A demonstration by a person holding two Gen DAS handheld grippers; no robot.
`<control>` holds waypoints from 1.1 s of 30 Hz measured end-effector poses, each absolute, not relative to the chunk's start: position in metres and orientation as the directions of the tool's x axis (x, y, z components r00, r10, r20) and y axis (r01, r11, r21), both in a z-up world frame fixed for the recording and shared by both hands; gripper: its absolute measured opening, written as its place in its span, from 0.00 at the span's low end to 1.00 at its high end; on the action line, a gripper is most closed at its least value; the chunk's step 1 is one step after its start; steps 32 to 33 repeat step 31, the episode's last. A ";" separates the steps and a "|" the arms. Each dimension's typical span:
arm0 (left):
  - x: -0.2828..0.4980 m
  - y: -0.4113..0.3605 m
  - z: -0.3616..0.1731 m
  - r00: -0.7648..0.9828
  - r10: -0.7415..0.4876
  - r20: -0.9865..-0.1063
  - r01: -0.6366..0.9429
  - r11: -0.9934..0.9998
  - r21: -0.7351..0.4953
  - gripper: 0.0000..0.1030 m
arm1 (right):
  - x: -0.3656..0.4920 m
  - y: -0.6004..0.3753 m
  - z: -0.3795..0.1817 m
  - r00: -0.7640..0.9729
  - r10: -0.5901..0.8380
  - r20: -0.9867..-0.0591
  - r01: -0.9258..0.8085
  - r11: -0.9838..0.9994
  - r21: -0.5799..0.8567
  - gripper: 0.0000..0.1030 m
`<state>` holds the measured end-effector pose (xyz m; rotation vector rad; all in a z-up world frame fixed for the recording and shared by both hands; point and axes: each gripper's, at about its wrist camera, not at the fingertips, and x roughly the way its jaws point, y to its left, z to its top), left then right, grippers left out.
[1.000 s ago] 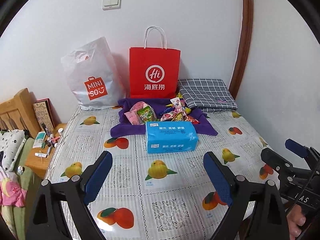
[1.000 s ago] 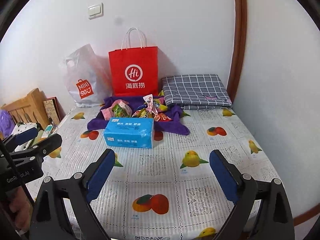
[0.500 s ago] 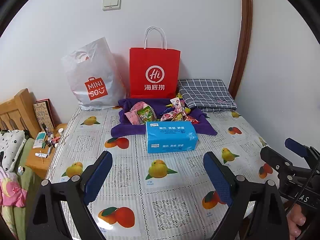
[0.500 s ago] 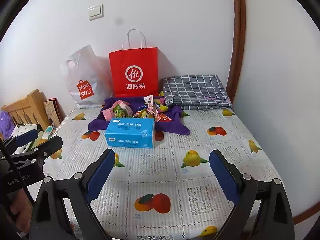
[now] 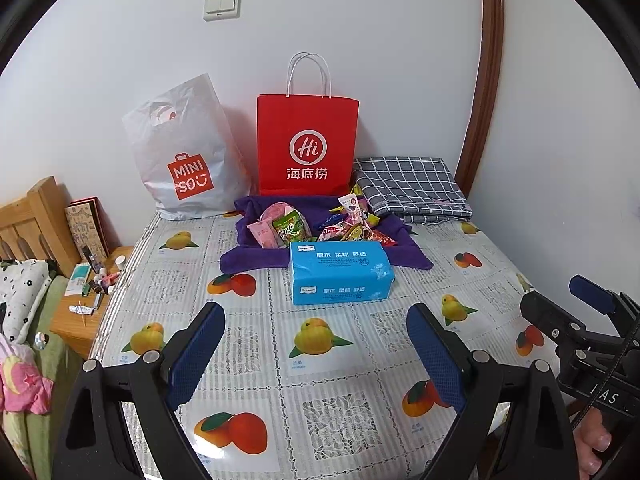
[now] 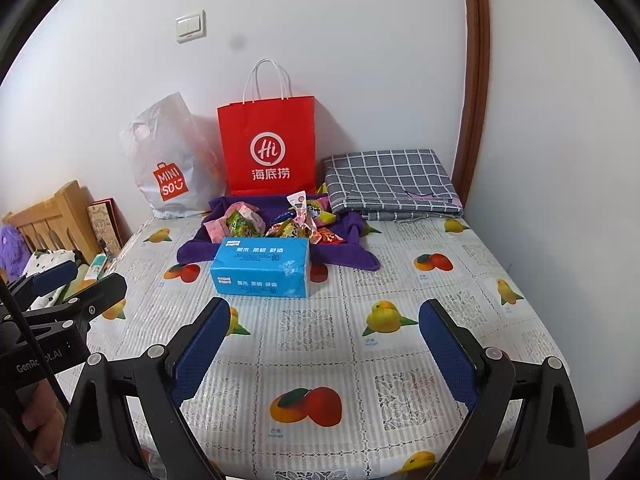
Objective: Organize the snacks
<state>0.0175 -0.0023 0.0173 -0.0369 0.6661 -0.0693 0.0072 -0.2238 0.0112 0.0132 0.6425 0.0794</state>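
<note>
Between both sets of jaws: nothing; left gripper [image 5: 316, 340] and right gripper [image 6: 324, 338] spread wide above the counter [image 6: 460, 320]. Snack packets [image 6: 280, 222] heaped on purple cloth [image 6: 352, 256], behind blue tissue pack [image 6: 262, 266]. Advice: clear the pack high, pinch one packet by its edge.

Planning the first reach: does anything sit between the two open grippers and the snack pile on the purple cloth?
Yes. The blue tissue pack lies directly in front of the snacks, touching the purple cloth's near edge. Both the left gripper and right gripper, jaws open, would have to reach over or around it.
</note>
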 end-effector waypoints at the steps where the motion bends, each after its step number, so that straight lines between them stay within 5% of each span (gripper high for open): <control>1: 0.017 -0.003 0.017 0.784 -0.077 -0.616 0.054 0.997 -0.057 0.89 | 0.007 -0.224 0.012 0.798 0.080 -0.597 -0.070 0.997 0.039 0.92; 33: 0.016 -0.005 0.014 0.782 -0.082 -0.618 0.055 0.997 -0.062 0.89 | 0.006 -0.223 0.010 0.800 0.092 -0.593 -0.083 0.996 0.043 0.92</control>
